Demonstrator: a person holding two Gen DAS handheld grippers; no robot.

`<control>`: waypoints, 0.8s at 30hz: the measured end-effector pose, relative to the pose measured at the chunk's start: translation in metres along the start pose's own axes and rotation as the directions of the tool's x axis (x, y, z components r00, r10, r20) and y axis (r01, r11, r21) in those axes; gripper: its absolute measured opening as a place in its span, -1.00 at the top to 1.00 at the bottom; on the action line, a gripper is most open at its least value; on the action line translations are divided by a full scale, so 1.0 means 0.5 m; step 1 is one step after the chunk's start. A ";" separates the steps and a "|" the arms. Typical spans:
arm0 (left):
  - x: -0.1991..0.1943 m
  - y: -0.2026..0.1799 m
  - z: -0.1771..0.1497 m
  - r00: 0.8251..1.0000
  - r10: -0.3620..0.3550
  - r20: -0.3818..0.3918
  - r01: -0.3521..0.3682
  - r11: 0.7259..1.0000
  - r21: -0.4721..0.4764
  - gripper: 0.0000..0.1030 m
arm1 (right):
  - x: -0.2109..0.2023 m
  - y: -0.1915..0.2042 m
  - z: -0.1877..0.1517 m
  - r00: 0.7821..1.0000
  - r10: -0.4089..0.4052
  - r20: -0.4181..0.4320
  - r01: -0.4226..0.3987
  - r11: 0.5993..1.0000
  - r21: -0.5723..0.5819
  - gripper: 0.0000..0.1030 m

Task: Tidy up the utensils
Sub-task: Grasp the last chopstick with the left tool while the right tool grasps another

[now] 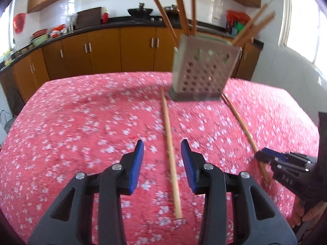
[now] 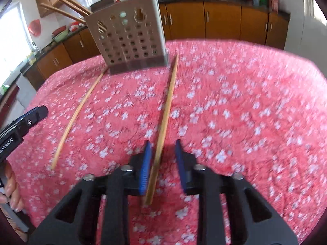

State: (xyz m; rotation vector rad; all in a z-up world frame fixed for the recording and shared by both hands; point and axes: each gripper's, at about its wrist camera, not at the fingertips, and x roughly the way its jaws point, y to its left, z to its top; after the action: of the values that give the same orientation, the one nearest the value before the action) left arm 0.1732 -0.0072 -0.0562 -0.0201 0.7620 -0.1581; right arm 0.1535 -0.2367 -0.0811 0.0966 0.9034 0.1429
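Red floral cloth (image 1: 81, 122) covers the table where two loose bamboo chopsticks lie in front of a perforated grey utensil holder (image 1: 204, 69). The holder stands toward the far edge of the table, with several chopsticks (image 1: 181, 10) already leaning out of its top.

The left chopstick (image 1: 169, 134) and the right chopstick (image 2: 165, 110) each point roughly at the holder's base, one at each front corner. Their far tips reach its foot, though blur hides whether they touch it.

The left tongs (image 1: 162, 143) are spread and straddle the near half of the left chopstick, with clear cloth showing on both sides of the stick. The right tongs (image 2: 162, 143) are also spread around their stick. The right chopstick runs between the blue pads (image 2: 145, 163) and lies against the left-hand one, while the other pad stands off it, so nothing is pinched yet. Seen side-on from the left wrist, those tongs sit low over the stick's near end.

The step in hand looks like a two-handed pickup, one stick per hand, ahead of dropping both into the holder. Next, each pair would need to press shut squarely on its thin, round stick, which may roll or skid on the cloth. Each stick would then have to be lifted, tipped upright and lowered into the open top among the chopsticks already inside.

Brown kitchen cabinets (image 1: 102, 47) line the wall behind.
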 end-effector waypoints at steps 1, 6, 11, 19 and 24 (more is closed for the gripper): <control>0.010 -0.005 -0.002 1.000 -0.004 -0.017 0.004 1.000 0.002 0.29 | 0.000 -0.009 0.001 1.000 -0.018 0.001 0.018 1.000 0.019 0.85; 0.059 -0.028 -0.008 0.996 0.027 -0.084 -0.025 0.999 0.026 0.44 | -0.004 -0.055 0.003 0.999 -0.037 0.003 0.036 0.995 0.091 0.85; 0.101 -0.024 -0.009 0.987 0.072 -0.145 -0.070 0.997 0.017 0.83 | -0.005 -0.063 0.011 0.999 -0.045 0.005 0.045 0.996 0.080 0.85; 0.131 0.066 0.023 0.977 0.141 -0.157 -0.147 0.989 -0.027 0.81 | 0.027 -0.092 0.052 0.996 -0.092 0.014 0.090 0.992 0.092 0.85; 0.140 0.101 0.040 0.978 0.146 -0.150 -0.154 0.987 -0.044 0.54 | 0.059 -0.104 0.089 0.995 -0.102 0.009 0.100 0.990 0.095 0.85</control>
State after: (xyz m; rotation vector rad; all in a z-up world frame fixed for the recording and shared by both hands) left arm 0.2436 0.0315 -0.0937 -0.0039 0.9113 0.0056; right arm 0.2108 -0.2842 -0.0839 0.1395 0.8995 0.0052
